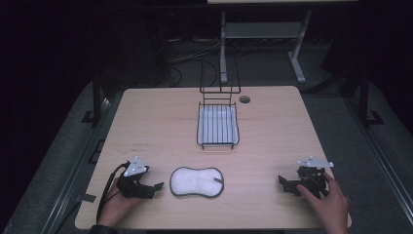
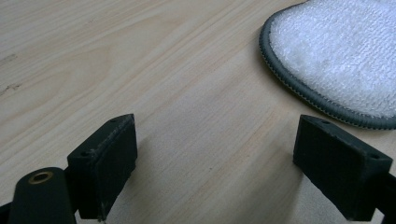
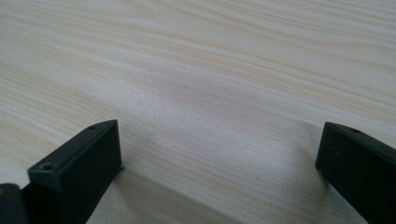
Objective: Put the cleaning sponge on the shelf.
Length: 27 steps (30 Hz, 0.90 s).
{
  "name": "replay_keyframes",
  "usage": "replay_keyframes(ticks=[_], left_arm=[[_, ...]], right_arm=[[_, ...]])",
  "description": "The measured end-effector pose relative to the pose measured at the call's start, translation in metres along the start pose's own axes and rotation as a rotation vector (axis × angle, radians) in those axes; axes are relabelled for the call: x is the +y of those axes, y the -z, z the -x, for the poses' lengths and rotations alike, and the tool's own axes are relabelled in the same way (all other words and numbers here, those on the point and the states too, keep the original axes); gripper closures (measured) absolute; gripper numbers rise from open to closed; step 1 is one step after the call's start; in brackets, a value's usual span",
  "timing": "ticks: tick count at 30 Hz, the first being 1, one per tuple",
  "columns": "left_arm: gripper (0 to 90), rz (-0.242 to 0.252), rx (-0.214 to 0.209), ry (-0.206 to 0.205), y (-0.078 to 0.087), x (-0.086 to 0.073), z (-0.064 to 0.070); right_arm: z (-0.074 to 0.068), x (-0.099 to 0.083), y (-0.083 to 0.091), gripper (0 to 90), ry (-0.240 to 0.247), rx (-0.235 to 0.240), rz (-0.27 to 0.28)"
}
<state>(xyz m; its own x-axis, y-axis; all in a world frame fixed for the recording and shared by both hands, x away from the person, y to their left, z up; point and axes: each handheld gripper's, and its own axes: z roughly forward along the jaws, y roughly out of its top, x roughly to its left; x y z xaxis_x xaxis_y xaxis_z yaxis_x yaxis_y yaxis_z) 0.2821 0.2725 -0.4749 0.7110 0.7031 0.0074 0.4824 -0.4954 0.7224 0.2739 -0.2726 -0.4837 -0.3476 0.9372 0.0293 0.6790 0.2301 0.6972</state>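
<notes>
A white peanut-shaped pad with a grey rim point(image 1: 197, 182) lies flat near the table's front edge, midway between my hands; its rim point(image 2: 299, 88) curves across the upper right of the left gripper view. My left gripper point(image 1: 155, 188) rests low on the table just left of the pad, open, its jaws point(image 2: 212, 163) wide apart over bare wood. My right gripper point(image 1: 284, 184) sits at the front right, well clear of the pad, open with only wood grain between its jaws point(image 3: 219, 168). A black wire rack point(image 1: 218, 124) with a white tray under it stands at mid table.
The light wooden table point(image 1: 146, 122) has a small round cable hole point(image 1: 244, 99) behind the rack. A taller wire frame point(image 1: 220, 78) rises at the rack's far end. Beyond the table stand a desk frame's white legs point(image 1: 297, 58) and floor cables.
</notes>
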Motion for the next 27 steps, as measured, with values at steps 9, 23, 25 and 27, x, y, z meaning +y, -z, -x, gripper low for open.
replay_keyframes(ticks=[9,23,25,27], left_arm=[[16.0,-0.024,0.008,0.006,0.002,0.003,0.001],[75.2,0.014,-0.06,0.024,0.014,0.027,0.005],[89.5,0.031,-0.077,0.021,0.015,0.034,0.007],[89.8,0.043,-0.097,0.025,0.015,0.041,0.008]], right_arm=[[0.0,0.0,0.0,0.0,0.0,0.0,0.0],[0.0,0.0,0.0,0.0,0.0,0.0,0.0],[0.0,0.0,0.0,0.0,0.0,0.0,0.0],[0.0,0.0,0.0,0.0,0.0,0.0,0.0]])
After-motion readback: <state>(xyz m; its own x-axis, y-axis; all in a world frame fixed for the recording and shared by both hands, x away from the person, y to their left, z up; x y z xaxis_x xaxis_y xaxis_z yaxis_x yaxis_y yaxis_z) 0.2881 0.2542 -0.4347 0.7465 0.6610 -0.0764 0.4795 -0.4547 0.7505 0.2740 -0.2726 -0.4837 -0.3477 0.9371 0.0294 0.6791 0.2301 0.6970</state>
